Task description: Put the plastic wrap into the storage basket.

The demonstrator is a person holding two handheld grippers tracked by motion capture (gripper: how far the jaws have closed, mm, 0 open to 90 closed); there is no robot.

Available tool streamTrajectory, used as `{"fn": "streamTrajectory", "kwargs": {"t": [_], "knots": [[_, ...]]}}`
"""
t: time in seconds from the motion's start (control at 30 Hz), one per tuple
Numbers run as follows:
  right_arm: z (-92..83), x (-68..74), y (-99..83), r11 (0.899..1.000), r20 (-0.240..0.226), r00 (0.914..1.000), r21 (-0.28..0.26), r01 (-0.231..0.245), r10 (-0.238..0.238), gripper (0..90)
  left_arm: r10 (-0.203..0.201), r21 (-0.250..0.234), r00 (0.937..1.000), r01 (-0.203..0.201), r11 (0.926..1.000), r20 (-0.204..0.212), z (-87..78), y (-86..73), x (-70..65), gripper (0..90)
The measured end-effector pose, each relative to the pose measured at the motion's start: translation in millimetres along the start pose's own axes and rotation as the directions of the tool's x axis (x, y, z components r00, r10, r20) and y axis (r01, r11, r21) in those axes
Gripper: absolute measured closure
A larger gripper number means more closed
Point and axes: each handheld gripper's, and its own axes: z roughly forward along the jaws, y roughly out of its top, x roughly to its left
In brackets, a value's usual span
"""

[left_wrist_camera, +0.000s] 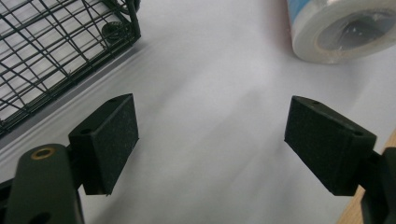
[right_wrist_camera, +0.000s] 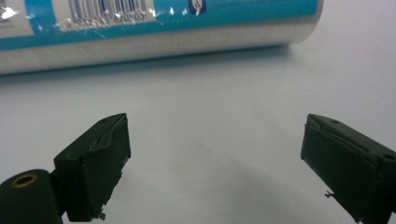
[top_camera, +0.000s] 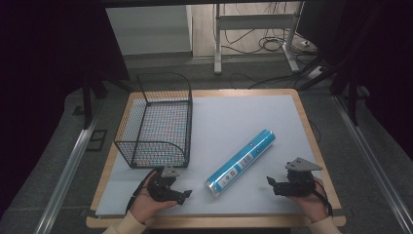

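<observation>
A blue and white wrapped roll (top_camera: 240,162) lies slantwise on the grey mat, its near end toward the front. In the left gripper view its open end (left_wrist_camera: 343,29) shows at the top right. Its barcode side (right_wrist_camera: 140,28) crosses the top of the right gripper view. My left gripper (top_camera: 183,194) rests near the front edge, left of the roll, open with nothing between the jaws (left_wrist_camera: 212,144). To the right of the roll my right gripper (top_camera: 271,182) points at it, also open and empty (right_wrist_camera: 215,163).
A black wire basket (top_camera: 157,122) stands at the mat's left, just beyond my left gripper; its corner (left_wrist_camera: 56,51) is close in the left gripper view. The wooden table edge (top_camera: 311,131) frames the mat. Cables and a desk frame lie on the floor behind.
</observation>
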Motion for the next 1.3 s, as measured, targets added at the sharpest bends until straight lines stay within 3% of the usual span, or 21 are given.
{"fn": "streamTrajectory", "kwargs": {"t": [0.13,0.33,0.43,0.53,0.63,0.83,0.93,1.3], "knots": [[0.5,1.7,-1.5,1.0,-0.007,0.9995,-0.003,0.03,-0.03,8.7,-0.002,-0.002,1.0,0.002,1.0,0.002,0.5,2.6,0.2,17.4],[-6.1,1.2,-2.8,0.999,-0.013,0.9994,-0.022,0.033,-0.033,9.1,0.005,0.001,1.0,-0.005,1.0,0.002,0.7,3.9,-1.0,17.4],[-8.5,3.3,-1.0,0.999,-0.006,0.9996,-0.027,0.026,-0.026,9.2,0.013,-0.012,0.9999,-0.013,0.9998,-0.006,-5.0,3.9,-4.7,18.3],[-8.4,4.8,-2.2,1.0,-0.025,0.9996,-0.015,-0.012,0.012,9.7,0.014,-0.018,0.9999,-0.015,0.9997,-0.003,-9.8,4.9,-8.6,19.0],[-8.3,4.6,-4.1,1.0,-0.019,0.9998,-0.008,-0.01,0.009,10.0,0.016,-0.016,0.9999,-0.016,0.9997,0.001,-11.2,8.0,-10.2,19.4],[-11.4,0.4,-5.2,0.999,-0.019,0.9994,-0.023,-0.031,0.03,10.6,-0.024,-0.035,0.9995,0.025,0.9991,0.018,-12.6,14.0,-14.5,21.3],[-12.3,0.6,-6.4,1.0,-0.016,0.9998,-0.024,-0.012,0.012,10.8,-0.021,-0.041,0.9996,0.022,0.9989,0.016,-16.7,19.2,-17.5,21.2],[-16.4,-4.4,-11.8,0.999,-0.011,0.9999,-0.029,-0.013,0.012,11.6,-0.03,-0.049,0.9995,0.03,0.9983,-0.003,-29.7,47.2,-29.9,21.0]]}}
